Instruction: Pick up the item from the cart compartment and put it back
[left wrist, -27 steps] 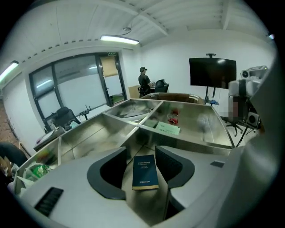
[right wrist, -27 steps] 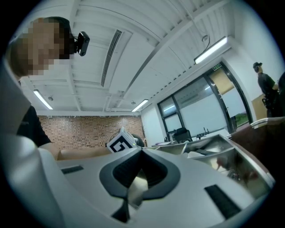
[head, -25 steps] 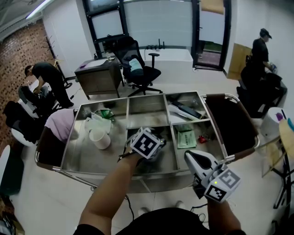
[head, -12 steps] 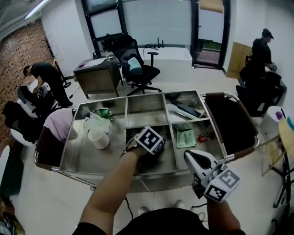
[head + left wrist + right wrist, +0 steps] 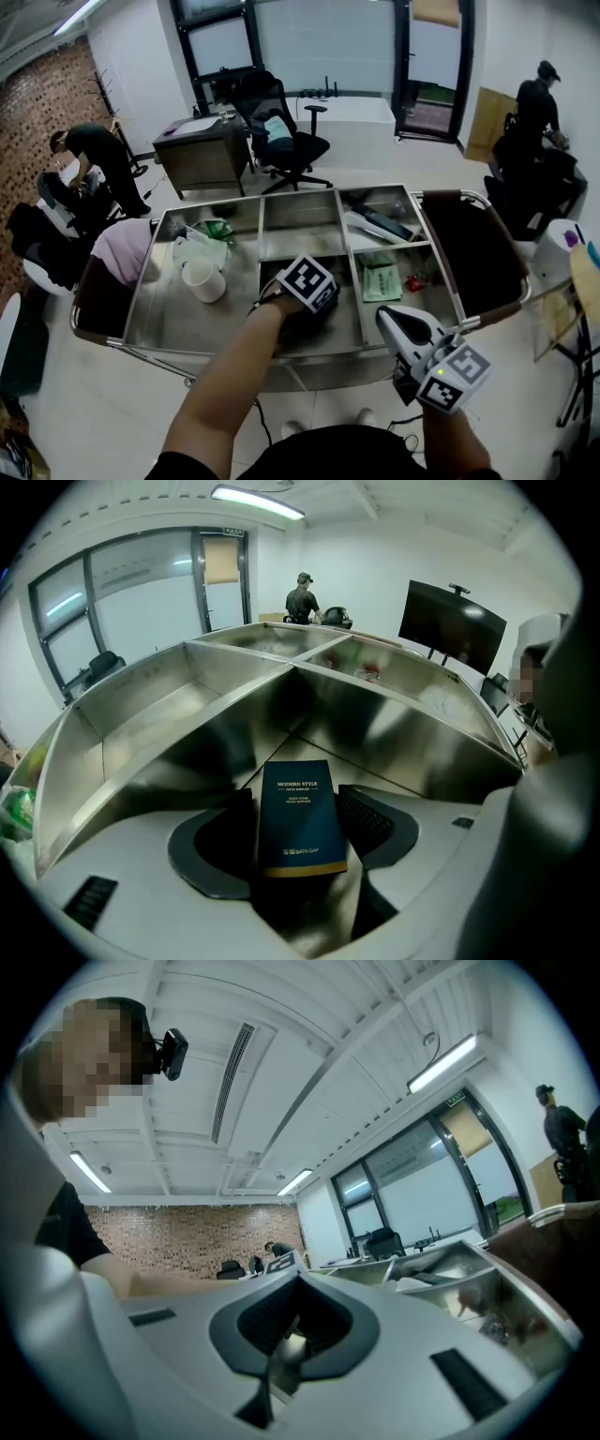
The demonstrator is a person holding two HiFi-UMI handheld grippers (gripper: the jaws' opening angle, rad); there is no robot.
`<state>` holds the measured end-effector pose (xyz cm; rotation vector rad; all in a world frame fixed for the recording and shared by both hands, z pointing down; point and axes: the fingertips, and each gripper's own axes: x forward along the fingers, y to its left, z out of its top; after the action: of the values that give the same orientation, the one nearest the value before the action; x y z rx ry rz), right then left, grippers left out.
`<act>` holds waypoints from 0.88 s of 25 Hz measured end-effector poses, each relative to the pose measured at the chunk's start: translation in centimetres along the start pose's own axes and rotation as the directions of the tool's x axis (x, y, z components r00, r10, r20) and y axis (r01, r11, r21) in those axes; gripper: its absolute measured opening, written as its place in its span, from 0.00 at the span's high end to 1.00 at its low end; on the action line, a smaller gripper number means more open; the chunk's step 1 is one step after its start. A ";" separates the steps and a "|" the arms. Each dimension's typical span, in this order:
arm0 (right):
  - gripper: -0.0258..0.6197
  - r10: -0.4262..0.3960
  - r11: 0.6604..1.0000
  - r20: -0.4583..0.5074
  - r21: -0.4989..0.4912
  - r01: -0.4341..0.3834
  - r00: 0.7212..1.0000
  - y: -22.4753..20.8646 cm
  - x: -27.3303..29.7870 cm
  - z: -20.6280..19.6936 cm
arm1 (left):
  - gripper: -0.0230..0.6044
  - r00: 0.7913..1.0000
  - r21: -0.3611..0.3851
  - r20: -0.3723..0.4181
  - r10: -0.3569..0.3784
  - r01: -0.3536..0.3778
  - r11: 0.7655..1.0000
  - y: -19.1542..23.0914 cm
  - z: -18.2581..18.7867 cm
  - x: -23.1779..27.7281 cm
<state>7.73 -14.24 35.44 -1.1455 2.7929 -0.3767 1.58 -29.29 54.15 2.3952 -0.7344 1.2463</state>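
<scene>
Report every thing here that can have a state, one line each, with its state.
left gripper: jaws opening, box between them
dark blue box: not gripped, in the front middle compartment of the cart
right gripper: shut, empty
white cup: upright, mouth up
monitor: screen dark
ceiling lamp: lit
</scene>
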 end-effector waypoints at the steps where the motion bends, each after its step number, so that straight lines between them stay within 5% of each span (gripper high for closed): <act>1: 0.94 0.001 1.000 0.001 -0.001 -0.001 1.000 0.0 0.0 0.1 | 0.51 1.000 -0.001 0.002 -0.003 0.003 1.000 0.0 0.1 0.0; 16: 0.94 -0.004 1.000 0.003 -0.003 0.004 1.000 0.1 -0.3 0.2 | 0.57 1.000 -0.005 0.001 -0.006 0.006 1.000 -0.5 -0.2 -0.7; 22: 0.94 -0.002 1.000 0.002 -0.002 0.002 1.000 0.2 -0.2 0.0 | 0.57 0.996 -0.021 0.083 -0.016 0.018 1.000 -0.7 1.3 -2.9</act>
<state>7.78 -13.95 35.36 -1.1490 2.7909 -0.3724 1.46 -28.54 51.00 2.4425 -0.7458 1.1331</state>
